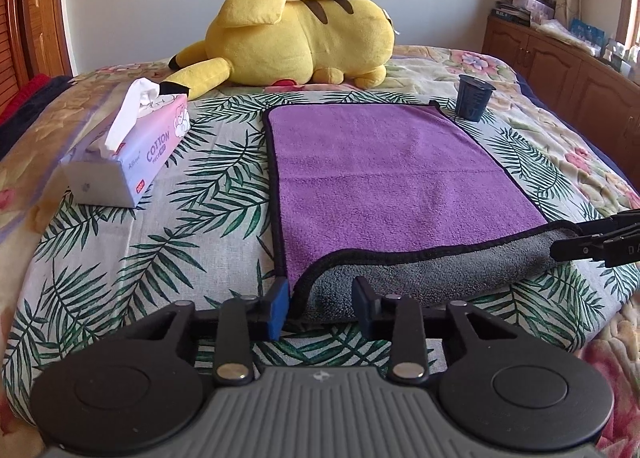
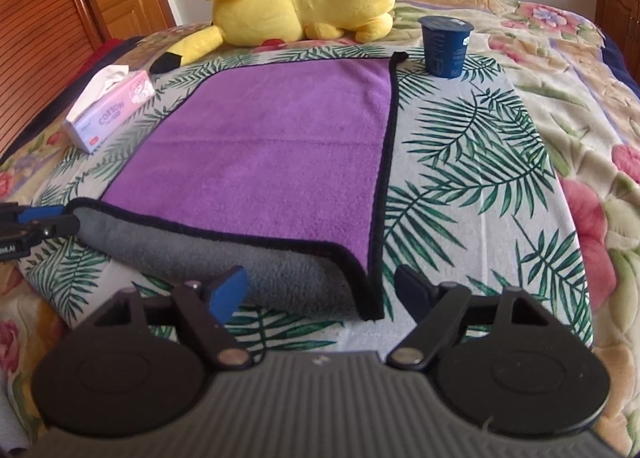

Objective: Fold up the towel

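A purple towel (image 1: 380, 178) with a black hem and grey underside lies flat on the palm-leaf bedspread; it also shows in the right wrist view (image 2: 272, 154). Its near edge is rolled over, grey side up (image 1: 440, 278). My left gripper (image 1: 322, 300) is open, its blue fingers astride the towel's near left corner. My right gripper (image 2: 320, 292) is open, its fingers astride the near right corner (image 2: 360, 298). Each gripper shows at the edge of the other's view.
A yellow plush toy (image 1: 304, 34) lies beyond the towel. A tissue box (image 1: 128, 150) stands left of it. A dark blue cup (image 2: 444, 44) stands by the towel's far right corner. Wooden cabinets (image 1: 560, 66) line the right wall.
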Tool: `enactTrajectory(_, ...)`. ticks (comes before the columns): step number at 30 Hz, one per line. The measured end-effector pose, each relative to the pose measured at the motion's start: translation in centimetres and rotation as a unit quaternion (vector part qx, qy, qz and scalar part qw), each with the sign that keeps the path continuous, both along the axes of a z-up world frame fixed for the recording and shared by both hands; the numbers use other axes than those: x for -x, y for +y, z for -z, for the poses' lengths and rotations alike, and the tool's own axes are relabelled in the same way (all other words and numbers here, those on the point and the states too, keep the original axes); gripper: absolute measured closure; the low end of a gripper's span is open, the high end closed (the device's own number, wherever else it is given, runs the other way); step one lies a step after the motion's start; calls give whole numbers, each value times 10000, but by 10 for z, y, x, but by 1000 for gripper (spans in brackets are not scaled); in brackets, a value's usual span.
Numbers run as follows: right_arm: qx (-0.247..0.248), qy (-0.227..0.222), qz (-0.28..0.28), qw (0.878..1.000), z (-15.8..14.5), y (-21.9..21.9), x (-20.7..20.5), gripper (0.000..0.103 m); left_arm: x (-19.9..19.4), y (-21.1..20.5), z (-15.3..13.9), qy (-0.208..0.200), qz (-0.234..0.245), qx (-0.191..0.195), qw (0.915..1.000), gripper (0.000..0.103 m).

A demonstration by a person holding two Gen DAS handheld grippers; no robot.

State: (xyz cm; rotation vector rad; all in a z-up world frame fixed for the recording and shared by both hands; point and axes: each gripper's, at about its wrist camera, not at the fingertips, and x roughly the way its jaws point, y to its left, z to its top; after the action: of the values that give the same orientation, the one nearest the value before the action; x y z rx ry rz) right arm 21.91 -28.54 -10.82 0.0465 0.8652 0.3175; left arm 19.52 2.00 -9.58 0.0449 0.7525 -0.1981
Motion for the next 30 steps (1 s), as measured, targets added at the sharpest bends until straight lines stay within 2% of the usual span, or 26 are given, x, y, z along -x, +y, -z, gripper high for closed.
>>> enactTrajectory(8, -70, 155, -91, 9998, 1, -3, -3, 41, 0, -1, 1, 15, 0, -19, 10000, 94)
enactTrajectory(11, -74, 158, -85, 9998, 1, -6, -3, 50, 0, -1, 1, -3, 16, -15, 10000, 99)
enactTrajectory(13, -63, 151, -130, 9998, 0, -8, -4, 65, 0, -2, 2, -24, 22, -76, 10000, 103)
enactTrajectory(24, 95, 85, -137, 9998, 0, -9, -3, 92, 2, -2, 0, -17, 77, 22, 10000, 103)
enactTrajectory(30, 98, -23, -105, 9999, -1, -11, -3, 94, 3, -2, -1, -71, 43, 2, 10000, 103)
